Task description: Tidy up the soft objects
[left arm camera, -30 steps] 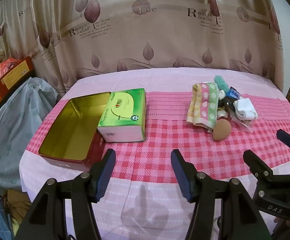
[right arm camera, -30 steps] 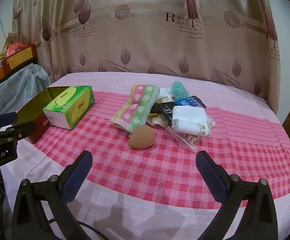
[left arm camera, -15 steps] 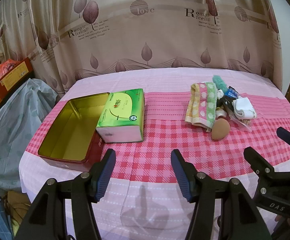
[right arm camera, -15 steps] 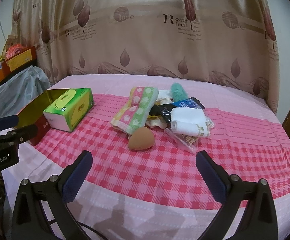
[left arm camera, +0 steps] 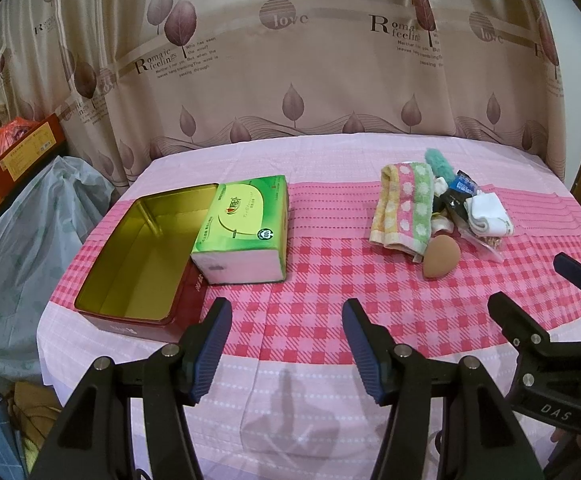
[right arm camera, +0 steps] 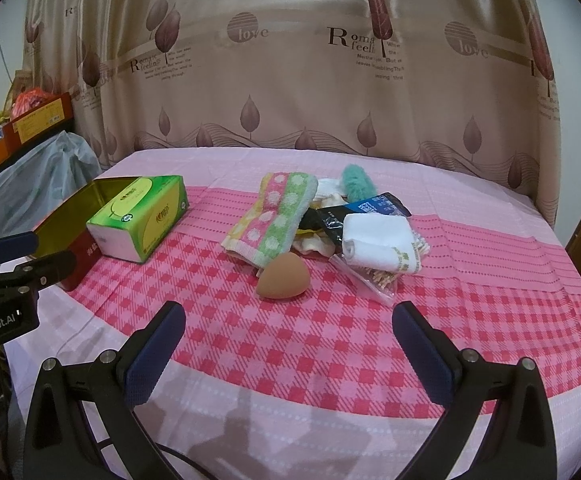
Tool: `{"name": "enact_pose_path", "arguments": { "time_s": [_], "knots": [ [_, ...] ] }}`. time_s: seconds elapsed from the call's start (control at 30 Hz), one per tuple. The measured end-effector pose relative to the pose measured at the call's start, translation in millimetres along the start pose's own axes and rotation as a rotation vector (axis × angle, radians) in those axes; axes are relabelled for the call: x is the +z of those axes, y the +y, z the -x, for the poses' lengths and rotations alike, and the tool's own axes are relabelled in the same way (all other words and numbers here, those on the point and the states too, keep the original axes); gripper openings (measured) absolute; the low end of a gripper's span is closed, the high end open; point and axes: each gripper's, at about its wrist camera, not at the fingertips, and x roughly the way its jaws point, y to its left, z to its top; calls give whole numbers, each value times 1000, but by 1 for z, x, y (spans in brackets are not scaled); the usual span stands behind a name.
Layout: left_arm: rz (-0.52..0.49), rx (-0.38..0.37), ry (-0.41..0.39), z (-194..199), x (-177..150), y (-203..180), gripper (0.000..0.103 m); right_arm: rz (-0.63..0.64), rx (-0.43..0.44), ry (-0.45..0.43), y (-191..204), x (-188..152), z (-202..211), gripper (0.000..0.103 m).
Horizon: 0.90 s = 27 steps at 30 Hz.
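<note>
My left gripper (left arm camera: pixel 286 344) hangs over the near edge of the pink checked tablecloth (left arm camera: pixel 318 288) with its jaws spread and nothing between them. Ahead of it and to the left sits the open tin box (left arm camera: pixel 130 256), gold inside and red outside, and the green tissue box (left arm camera: pixel 242 228) lies just ahead of my left finger, pressed against the tin's right wall. My right gripper (right arm camera: pixel 288 340) is spread wider still, also holding nothing, and hovers near the front of the cloth. Straight ahead of it, close by, the tan makeup sponge (right arm camera: pixel 284 276) rests on the checks, touching the near corner of the folded striped towel (right arm camera: pixel 274 214). Beyond and to the right of the sponge lie the rest of the soft things in a loose heap: the folded white cloth (right arm camera: pixel 378 242) on a clear packet (I cannot tell what the sticks inside are), a black-and-blue wrapper (right arm camera: pixel 354 210), and a teal fluffy piece (right arm camera: pixel 356 184) at the far side. A leaf-printed curtain (right arm camera: pixel 290 80) hangs behind.
</note>
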Motion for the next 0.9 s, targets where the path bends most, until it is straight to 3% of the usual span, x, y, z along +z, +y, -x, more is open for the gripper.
{"name": "enact_pose_path", "arguments": {
  "time_s": [0.9],
  "knots": [
    [2, -2, 5, -4, -3, 0, 59, 36, 32, 14, 9, -5, -5, 101]
  ]
}}
